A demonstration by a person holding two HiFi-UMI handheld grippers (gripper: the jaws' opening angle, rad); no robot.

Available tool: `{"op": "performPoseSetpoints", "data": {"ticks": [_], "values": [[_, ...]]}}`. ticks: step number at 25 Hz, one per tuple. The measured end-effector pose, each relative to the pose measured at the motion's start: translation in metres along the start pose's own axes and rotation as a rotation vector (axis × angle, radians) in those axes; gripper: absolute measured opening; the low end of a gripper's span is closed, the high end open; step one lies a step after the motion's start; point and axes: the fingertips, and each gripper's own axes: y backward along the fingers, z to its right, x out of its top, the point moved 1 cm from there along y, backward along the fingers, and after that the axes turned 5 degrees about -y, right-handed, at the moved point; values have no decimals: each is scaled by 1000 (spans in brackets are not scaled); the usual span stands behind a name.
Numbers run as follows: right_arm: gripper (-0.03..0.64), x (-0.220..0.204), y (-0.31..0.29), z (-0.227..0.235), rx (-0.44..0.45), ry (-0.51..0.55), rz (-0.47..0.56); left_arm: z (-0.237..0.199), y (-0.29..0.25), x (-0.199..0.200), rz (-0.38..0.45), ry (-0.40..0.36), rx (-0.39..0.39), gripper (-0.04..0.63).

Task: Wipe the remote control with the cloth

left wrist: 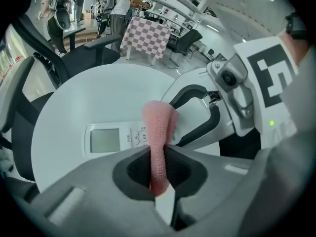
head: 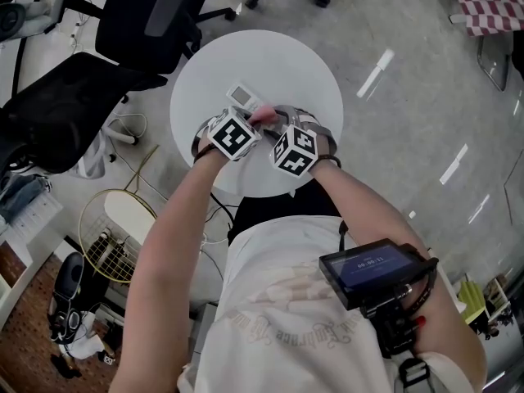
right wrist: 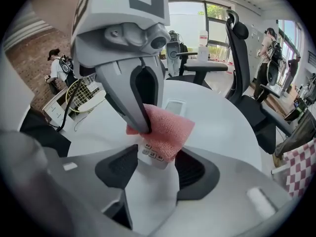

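Note:
A white remote control (head: 243, 97) lies on the round white table (head: 270, 60), its display (left wrist: 104, 141) toward the left gripper view's left. My left gripper (left wrist: 158, 169) is shut on a pink cloth (left wrist: 158, 127), which drapes over the remote's keypad (right wrist: 152, 154). The right gripper (right wrist: 154, 164) has the remote's near end between its jaws, pads against both sides. The cloth (right wrist: 168, 127) covers that end's far part, pinched by the left gripper's fingers (right wrist: 131, 102). Both grippers meet over the table's middle, left gripper (head: 258, 122), right gripper (head: 282, 115), with the cloth (head: 264, 119) between them.
Black office chairs (head: 147, 6) stand by the table's far left edge. A round wire frame (head: 115, 228) lies on the floor near left. A table with a checked cover (head: 491, 2) is at the far right. People stand far off in the room (left wrist: 121, 4).

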Motion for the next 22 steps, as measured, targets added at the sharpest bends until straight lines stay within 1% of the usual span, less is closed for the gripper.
{"op": "performPoseSetpoints", "data": {"ticks": [2,6,11,13,15,19,20,22], "values": [[244,-1,1,1,5,12,-5,-4,0,-5,8,69,-18,28],[244,-5,3,2,11,30,-9,-23,7,-10,90,255,-52,28],[244,-8,5,2,16,44,-16,-47,17,-14,152,393,-45,28],[244,-7,4,2,20,49,-20,-61,22,-18,176,451,-20,28],[244,-6,2,3,22,55,-23,-80,29,-24,193,495,22,28],[244,-6,0,3,28,70,-30,-112,42,-41,170,549,125,28],[244,-6,0,4,30,73,-31,-116,43,-45,167,567,142,28],[249,-6,0,4,40,71,-28,-116,45,-50,192,606,149,28]]}}
